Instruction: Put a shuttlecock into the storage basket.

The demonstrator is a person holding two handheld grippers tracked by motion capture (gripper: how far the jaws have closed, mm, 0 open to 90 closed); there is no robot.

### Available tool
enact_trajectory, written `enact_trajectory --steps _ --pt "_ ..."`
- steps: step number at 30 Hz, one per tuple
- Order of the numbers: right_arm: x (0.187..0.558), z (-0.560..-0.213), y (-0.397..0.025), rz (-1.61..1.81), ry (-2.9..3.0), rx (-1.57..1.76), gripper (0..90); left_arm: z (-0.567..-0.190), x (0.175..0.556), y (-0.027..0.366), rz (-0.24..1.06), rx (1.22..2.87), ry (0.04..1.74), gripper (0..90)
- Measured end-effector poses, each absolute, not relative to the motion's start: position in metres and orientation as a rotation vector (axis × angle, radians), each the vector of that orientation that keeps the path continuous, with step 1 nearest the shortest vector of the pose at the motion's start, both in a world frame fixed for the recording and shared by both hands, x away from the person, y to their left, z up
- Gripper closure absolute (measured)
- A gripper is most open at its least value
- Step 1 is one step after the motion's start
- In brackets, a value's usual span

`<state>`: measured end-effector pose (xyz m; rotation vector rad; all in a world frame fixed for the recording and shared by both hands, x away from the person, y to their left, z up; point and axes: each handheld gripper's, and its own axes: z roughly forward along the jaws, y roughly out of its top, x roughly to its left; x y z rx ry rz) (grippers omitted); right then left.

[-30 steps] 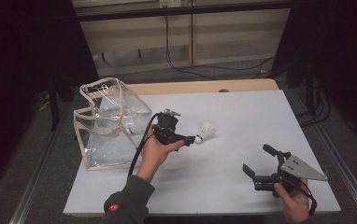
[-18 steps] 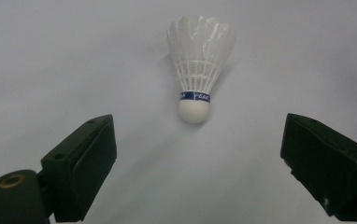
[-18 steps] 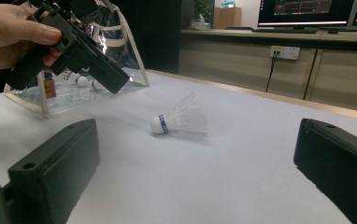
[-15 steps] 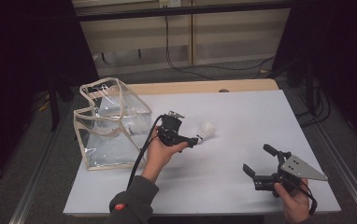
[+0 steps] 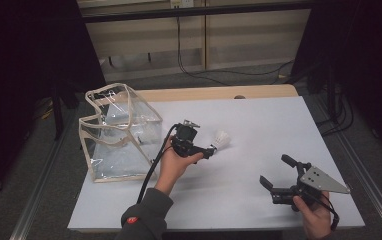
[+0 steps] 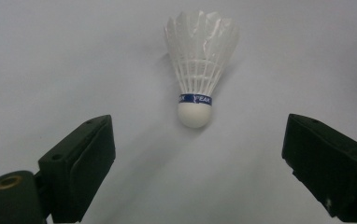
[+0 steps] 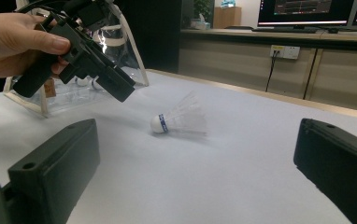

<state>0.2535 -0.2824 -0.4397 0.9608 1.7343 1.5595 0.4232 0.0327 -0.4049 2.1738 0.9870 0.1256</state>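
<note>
One shuttlecock (image 5: 221,139) lies on its side on the white bench (image 5: 259,125), near the middle, its cork end toward the left gripper (image 5: 210,150) and its feathers pointing away to the far right. That gripper is held in the person's left hand (image 5: 171,162) just above the bench, aimed at the shuttlecock; in the left gripper view its fingers (image 6: 78,172) stand wide apart with nothing between them, the cork (image 6: 194,115) a little beyond their tips and apart from both. The right gripper (image 5: 278,176), in the right hand (image 5: 316,217) at the near right of the bench, is well apart from the shuttlecock; its fingers (image 7: 55,172) are also spread wide and hold nothing. A clear bag (image 5: 116,132) with pale trim stands at the left of the bench, near the left gripper; through its wall, in the right gripper view, some small white things show, too blurred to tell.
</note>
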Motion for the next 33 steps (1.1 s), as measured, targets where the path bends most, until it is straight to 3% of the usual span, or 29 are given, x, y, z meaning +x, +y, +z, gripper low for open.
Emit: enact_trajectory --steps 20,33 --pt "0.254 -0.440 -0.283 1.557 1.734 0.960 0.5 -0.417 0.427 0.025 0.146 2.184 0.985 12.2" --pt "0.254 -0.440 -0.282 1.558 1.736 0.961 0.5 -0.424 0.429 0.021 0.164 2.178 0.967 22.0"
